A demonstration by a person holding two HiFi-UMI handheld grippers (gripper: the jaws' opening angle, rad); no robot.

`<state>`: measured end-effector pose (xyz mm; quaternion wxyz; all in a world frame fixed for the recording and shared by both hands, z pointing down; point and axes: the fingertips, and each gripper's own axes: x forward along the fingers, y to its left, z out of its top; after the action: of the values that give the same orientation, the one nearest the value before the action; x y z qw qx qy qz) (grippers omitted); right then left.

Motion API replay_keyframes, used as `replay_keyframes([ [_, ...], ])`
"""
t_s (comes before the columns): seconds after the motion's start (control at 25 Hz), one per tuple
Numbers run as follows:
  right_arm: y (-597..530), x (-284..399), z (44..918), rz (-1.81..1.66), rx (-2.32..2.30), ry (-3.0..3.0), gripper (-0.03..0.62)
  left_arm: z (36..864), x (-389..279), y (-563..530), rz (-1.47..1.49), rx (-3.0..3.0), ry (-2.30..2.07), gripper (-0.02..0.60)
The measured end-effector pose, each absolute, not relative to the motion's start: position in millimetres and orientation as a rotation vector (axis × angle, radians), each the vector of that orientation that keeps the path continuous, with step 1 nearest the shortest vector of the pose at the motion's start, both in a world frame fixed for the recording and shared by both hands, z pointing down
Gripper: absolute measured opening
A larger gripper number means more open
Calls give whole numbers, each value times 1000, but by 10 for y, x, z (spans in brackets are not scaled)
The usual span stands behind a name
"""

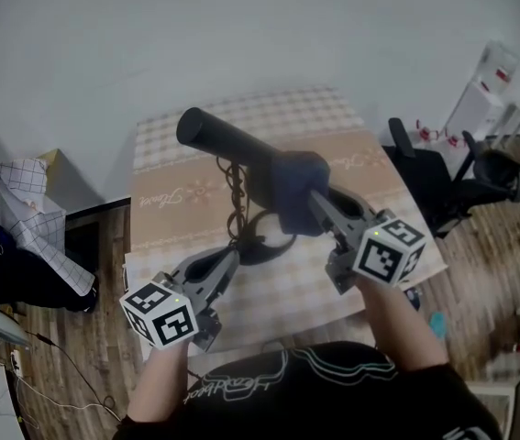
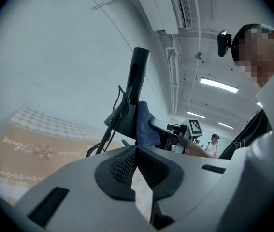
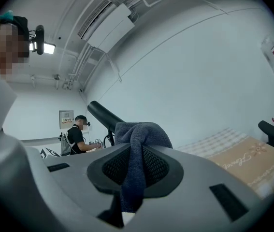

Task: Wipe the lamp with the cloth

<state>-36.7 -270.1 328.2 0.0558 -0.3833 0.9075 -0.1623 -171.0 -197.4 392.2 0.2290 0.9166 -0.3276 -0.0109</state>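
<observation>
The right gripper (image 1: 322, 207) is clamped on a dark blue terry cloth (image 1: 292, 180). The cloth's bunched folds are pinched between the gripper's ribbed black pads (image 3: 111, 166) and press against the lamp (image 1: 227, 140), a matte black cylinder slanting above the middle of the tabletop (image 1: 333, 122) toward its far left corner. A twisted black cable (image 1: 235, 186) hangs under the tube down to a curved base near the front edge, where the left gripper (image 1: 230, 258) points, its jaws closed together with nothing visible between them.
</observation>
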Motion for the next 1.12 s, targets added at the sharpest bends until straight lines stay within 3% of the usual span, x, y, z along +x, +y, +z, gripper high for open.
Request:
replay_keyframes([
  [1.12,-3287,397,3927,-641,-1067,3022,57,4094,-1249,-2346,-8,2395,-1109,0],
])
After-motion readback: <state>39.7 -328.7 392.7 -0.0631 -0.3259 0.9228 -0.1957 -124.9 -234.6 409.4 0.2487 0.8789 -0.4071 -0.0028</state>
